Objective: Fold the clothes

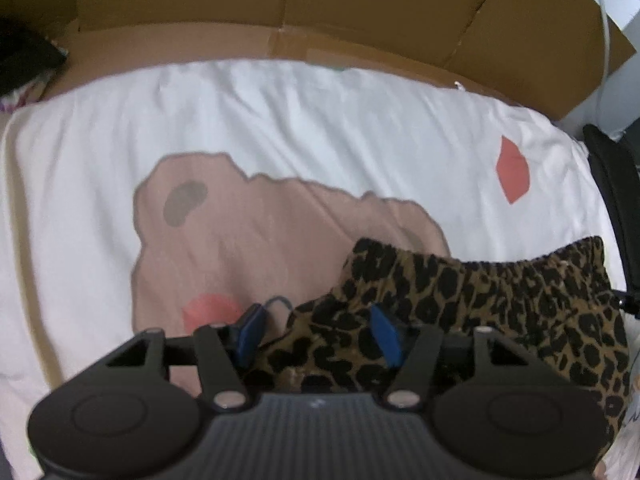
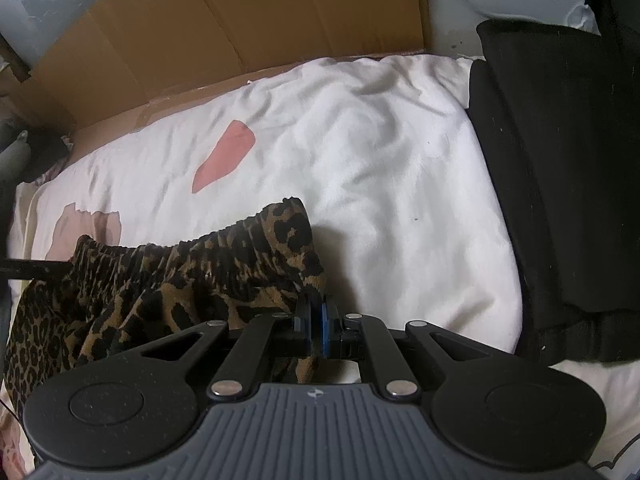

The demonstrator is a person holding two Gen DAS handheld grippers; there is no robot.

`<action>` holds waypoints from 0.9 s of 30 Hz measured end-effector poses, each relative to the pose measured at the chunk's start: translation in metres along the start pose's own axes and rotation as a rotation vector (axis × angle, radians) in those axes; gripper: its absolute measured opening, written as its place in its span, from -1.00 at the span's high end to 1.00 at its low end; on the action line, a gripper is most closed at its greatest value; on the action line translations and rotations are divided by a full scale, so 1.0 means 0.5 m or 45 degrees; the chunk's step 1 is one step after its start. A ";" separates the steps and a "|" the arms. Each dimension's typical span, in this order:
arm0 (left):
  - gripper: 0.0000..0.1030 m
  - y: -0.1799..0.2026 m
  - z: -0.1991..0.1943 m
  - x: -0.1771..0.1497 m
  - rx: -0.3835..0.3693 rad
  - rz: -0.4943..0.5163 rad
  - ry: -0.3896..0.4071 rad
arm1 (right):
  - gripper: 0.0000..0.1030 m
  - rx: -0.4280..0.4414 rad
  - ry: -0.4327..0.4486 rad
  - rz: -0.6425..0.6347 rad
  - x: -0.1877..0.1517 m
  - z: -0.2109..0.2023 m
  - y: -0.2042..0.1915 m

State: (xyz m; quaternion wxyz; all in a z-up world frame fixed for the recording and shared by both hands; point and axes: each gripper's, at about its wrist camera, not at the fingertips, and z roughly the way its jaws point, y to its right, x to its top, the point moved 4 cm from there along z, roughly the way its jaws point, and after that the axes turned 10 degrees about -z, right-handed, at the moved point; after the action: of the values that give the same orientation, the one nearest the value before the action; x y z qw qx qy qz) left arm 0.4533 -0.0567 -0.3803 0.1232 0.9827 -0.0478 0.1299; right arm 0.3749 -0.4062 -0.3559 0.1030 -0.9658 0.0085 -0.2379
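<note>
The left tool (image 1: 318, 336) stands wide, its blue pads (image 1: 384, 336) well apart, with a fold of the leopard-print garment (image 1: 500, 300) lying between them and under the right-hand pad; nothing shows the pads pressing on it, so by my reading this tool is placed to take the cloth's left side, not gripping it. Ahead of it stretches the white bedsheet (image 1: 280, 120) with its bear print (image 1: 260, 232), and beyond that a cardboard sheet (image 1: 360, 12), which seems to serve as a backstop along the bed's far edge. The garment lies bunched on the bed just in front of and to the right of this tool, its gathered elastic waistband turned away from the tool. The right tool (image 2: 316, 320) is drawn narrow, pinching the garment's right-hand edge just below the waistband, a hold that suits lifting or stretching the cloth flat. To its right lies a black cushion-like thing (image 2: 560, 160). Whether the garment is shorts or a skirt cannot be told, since its lower part is hidden beneath both tool bodies; how many layers it is already folded into is equally unclear.
</note>
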 end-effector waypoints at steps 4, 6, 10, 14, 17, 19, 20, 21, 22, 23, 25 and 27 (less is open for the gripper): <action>0.31 0.022 0.000 -0.015 0.039 0.085 -0.030 | 0.95 0.007 -0.012 0.002 -0.007 0.009 -0.003; 0.89 0.031 -0.004 -0.018 0.063 0.110 -0.041 | 1.00 0.017 0.002 -0.039 -0.004 0.007 -0.014; 0.95 0.033 -0.031 -0.013 0.100 0.103 0.031 | 0.99 0.016 0.046 -0.096 0.018 -0.009 -0.031; 0.96 0.011 -0.080 0.005 0.129 0.068 0.122 | 0.99 0.011 0.087 -0.123 0.047 -0.027 -0.040; 0.96 -0.011 -0.113 0.019 0.158 0.039 0.181 | 0.99 0.020 0.118 -0.144 0.069 -0.037 -0.053; 0.96 -0.026 -0.129 0.027 0.175 0.012 0.214 | 0.99 0.031 0.146 -0.167 0.087 -0.046 -0.069; 0.96 -0.034 -0.138 0.032 0.184 -0.001 0.231 | 0.99 0.037 0.160 -0.181 0.096 -0.050 -0.079; 0.96 -0.041 -0.146 0.036 0.192 -0.014 0.247 | 0.99 0.042 0.173 -0.197 0.106 -0.054 -0.091; 0.96 -0.049 -0.154 0.040 0.201 -0.027 0.263 | 0.99 0.047 0.187 -0.214 0.117 -0.058 -0.103; 0.96 -0.056 -0.162 0.045 0.209 -0.040 0.280 | 1.00 0.047 0.198 -0.232 0.127 -0.060 -0.114; 0.96 -0.070 -0.172 0.054 0.219 -0.061 0.305 | 1.00 0.040 0.213 -0.273 0.149 -0.064 -0.140; 0.96 -0.080 -0.175 0.065 0.225 -0.076 0.323 | 1.00 0.023 0.229 -0.308 0.169 -0.064 -0.162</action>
State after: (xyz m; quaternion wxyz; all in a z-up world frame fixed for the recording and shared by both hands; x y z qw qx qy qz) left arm 0.4681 0.0023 -0.2990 0.0453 0.9664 0.0089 0.2530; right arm 0.4328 -0.3388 -0.2732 0.0811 -0.9336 -0.1010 -0.3341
